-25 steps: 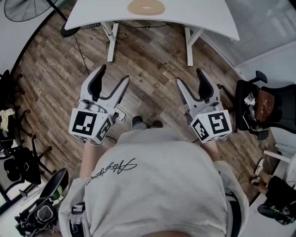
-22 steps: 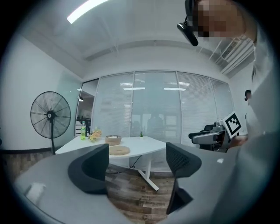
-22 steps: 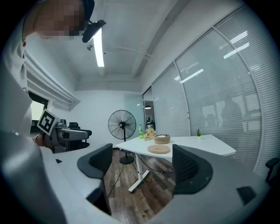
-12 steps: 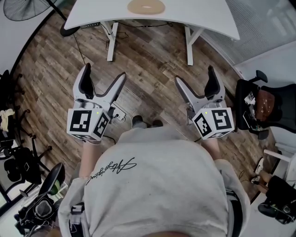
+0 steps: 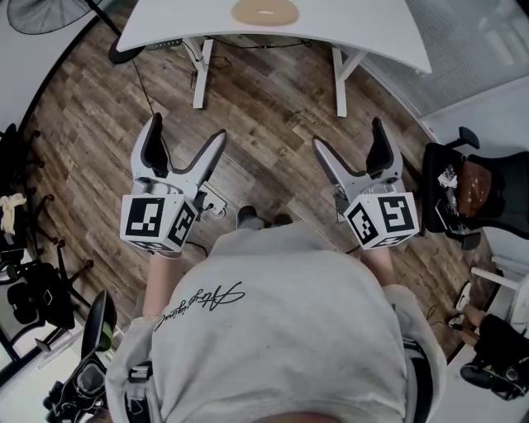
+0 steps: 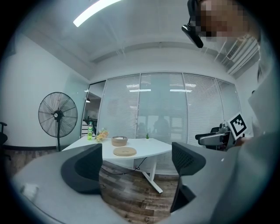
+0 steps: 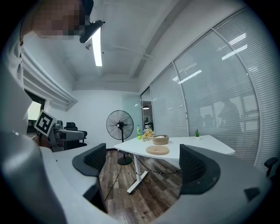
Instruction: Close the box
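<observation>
Far across the brown wood-plank floor (image 5: 273, 157), a white curved table (image 5: 347, 29) bears a round tan woven disc (image 5: 264, 11). The left gripper (image 5: 187, 132) and the right gripper (image 5: 349, 136) gape empty, wider than a second ago.

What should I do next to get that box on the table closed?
Probably step forward to the white table first. Both the left gripper and right gripper are open and empty, held over the wood floor short of it, and the flat round lid lies on the tabletop beside the round box, not on it.
</observation>
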`<state>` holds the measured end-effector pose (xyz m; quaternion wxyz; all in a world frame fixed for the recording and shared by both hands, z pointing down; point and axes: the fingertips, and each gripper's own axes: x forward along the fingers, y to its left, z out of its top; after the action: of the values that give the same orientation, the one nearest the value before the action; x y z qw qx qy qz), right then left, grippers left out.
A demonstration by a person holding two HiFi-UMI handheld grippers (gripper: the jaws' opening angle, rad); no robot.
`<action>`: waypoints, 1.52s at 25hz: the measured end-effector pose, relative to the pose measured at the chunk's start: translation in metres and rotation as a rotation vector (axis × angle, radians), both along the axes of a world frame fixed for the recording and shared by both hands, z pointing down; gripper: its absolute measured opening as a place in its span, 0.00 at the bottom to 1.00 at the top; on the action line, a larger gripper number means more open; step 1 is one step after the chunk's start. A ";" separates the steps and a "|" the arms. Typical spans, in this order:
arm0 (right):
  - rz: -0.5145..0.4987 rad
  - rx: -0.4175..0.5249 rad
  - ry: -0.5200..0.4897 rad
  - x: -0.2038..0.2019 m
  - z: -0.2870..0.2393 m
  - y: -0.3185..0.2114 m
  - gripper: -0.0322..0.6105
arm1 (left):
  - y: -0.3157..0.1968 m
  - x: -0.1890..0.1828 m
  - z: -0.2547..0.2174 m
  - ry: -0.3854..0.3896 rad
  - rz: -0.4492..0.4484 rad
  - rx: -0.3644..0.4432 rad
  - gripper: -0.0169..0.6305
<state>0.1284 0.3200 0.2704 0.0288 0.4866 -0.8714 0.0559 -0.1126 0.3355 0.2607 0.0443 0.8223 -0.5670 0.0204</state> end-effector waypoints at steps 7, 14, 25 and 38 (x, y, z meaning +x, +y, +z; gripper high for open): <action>0.000 -0.006 0.004 -0.015 0.001 -0.001 0.84 | -0.004 -0.017 0.004 0.009 0.009 -0.014 0.76; 0.020 -0.004 0.017 -0.037 0.006 -0.003 0.84 | -0.008 -0.037 0.008 0.001 0.046 -0.013 0.76; 0.029 0.004 0.060 -0.051 0.012 -0.005 0.84 | -0.021 -0.043 0.014 -0.004 0.105 -0.007 0.76; -0.049 0.035 0.059 -0.067 0.006 -0.099 0.84 | -0.103 -0.034 0.012 -0.016 0.122 0.001 0.76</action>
<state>0.0615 0.2214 0.2763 0.0474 0.4668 -0.8827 0.0257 -0.1469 0.2325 0.2728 0.0380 0.8552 -0.5161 0.0293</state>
